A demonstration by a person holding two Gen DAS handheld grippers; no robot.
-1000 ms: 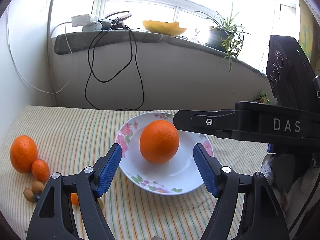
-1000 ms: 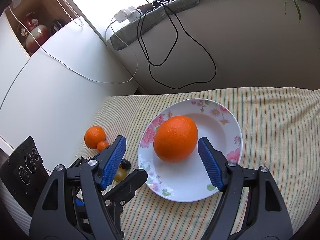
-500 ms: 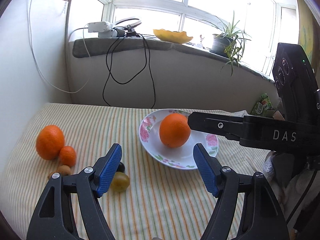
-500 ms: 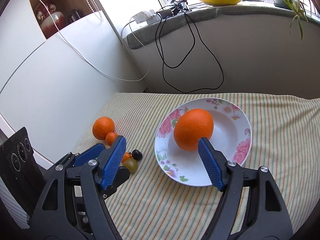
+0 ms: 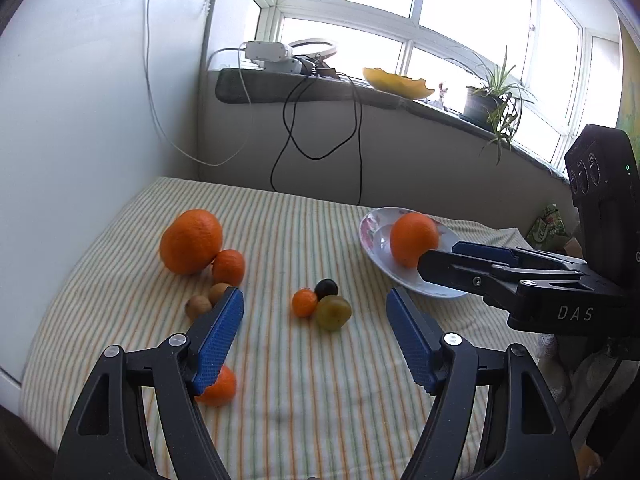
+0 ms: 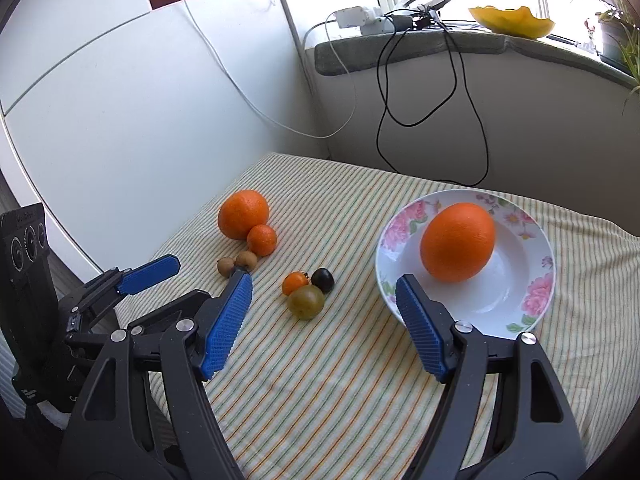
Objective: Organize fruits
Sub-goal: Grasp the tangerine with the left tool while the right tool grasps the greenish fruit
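The left gripper (image 5: 314, 320) hangs with jaws apart above a small cluster of fruits (image 5: 322, 304); the right gripper (image 6: 324, 308), also spread, has the plated orange (image 6: 458, 248) just beyond its right finger.

text: "DAS" | on: right claw (image 5: 456, 258) body | colour: white

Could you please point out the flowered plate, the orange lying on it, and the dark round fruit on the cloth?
flowered plate (image 6: 541, 286): right wrist view, pink-flowered right rim.
orange (image 6: 458, 242): right wrist view, middle of peel.
dark round fruit (image 6: 322, 279): right wrist view, its centre.
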